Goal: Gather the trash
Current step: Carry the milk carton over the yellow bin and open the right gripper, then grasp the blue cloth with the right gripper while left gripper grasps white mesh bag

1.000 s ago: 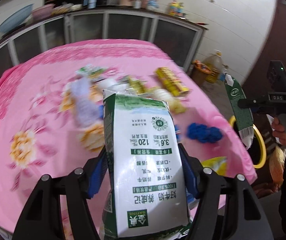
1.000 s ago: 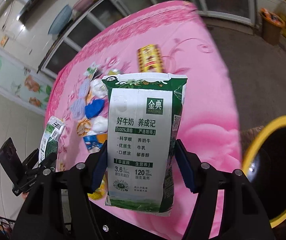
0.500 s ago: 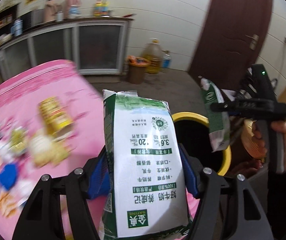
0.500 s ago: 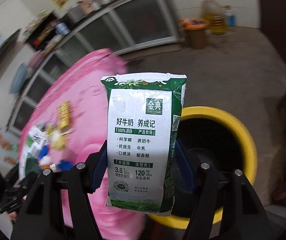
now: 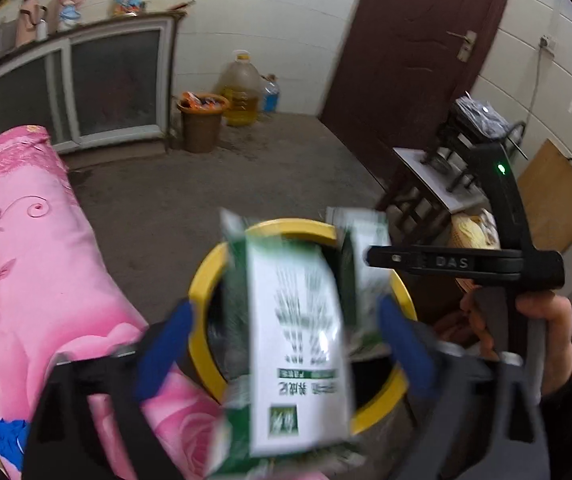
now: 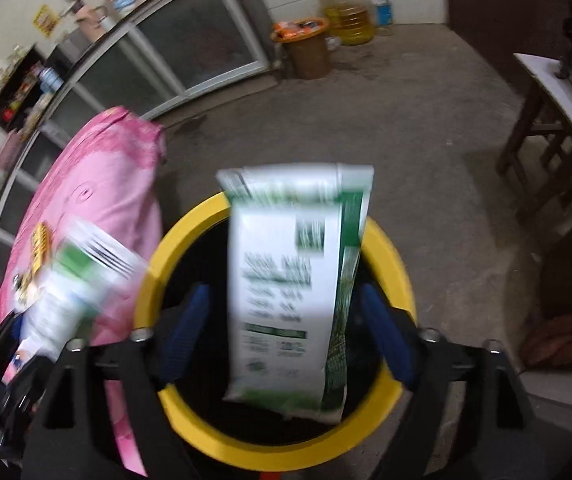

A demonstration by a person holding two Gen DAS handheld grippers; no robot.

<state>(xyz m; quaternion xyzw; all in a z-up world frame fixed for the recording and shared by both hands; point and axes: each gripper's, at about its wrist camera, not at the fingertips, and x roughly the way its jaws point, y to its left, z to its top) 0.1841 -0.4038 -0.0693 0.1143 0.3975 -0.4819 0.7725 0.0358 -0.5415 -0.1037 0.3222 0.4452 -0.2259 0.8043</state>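
Hanging blurred at frame centre over yellow bin (image 6: pixel 386 256): two milk cartons (image 5: pixel 298 344) (image 6: pixel 286 292), untouched between spread left hand-held gripper (image 5: pixel 282 336) and spread right hand-held gripper (image 6: pixel 282 332).

Green-and-white cartons (image 5: pixel 298 344) (image 6: pixel 290 292), yellow-rimmed bin (image 6: pixel 246 446), pink floral tablecloth (image 5: pixel 38 264), blue-padded grippers (image 5: pixel 282 336) (image 6: pixel 286 332).

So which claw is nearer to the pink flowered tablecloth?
Left. The left claw hangs beside the pink flowered tablecloth; the right claw is farther out, over the round yellow-rimmed bin.
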